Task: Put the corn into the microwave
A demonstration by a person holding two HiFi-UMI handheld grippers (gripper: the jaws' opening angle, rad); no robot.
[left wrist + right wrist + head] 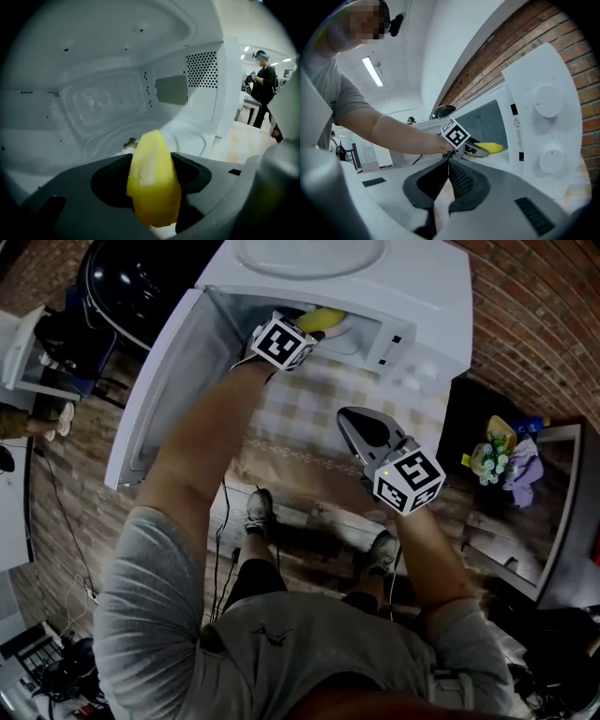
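A yellow ear of corn (153,185) sits between the jaws of my left gripper (152,164), which is shut on it. In the head view that gripper (309,331) reaches into the mouth of the white microwave (412,296), with the corn (323,318) just inside the opening. The left gripper view looks into the white cavity (108,103) over the corn's tip. My right gripper (350,420) hangs in front of the microwave with its pads together and nothing between them. From the right gripper view (449,165) I see the left gripper's marker cube (455,134) and the corn (491,148) at the opening.
The microwave door (159,390) stands swung open to the left. Two round knobs (548,101) sit on the control panel at the right. A small brown crumb (130,143) lies on the cavity floor. A black side table with flowers (497,460) stands to the right; a person (262,86) stands far off.
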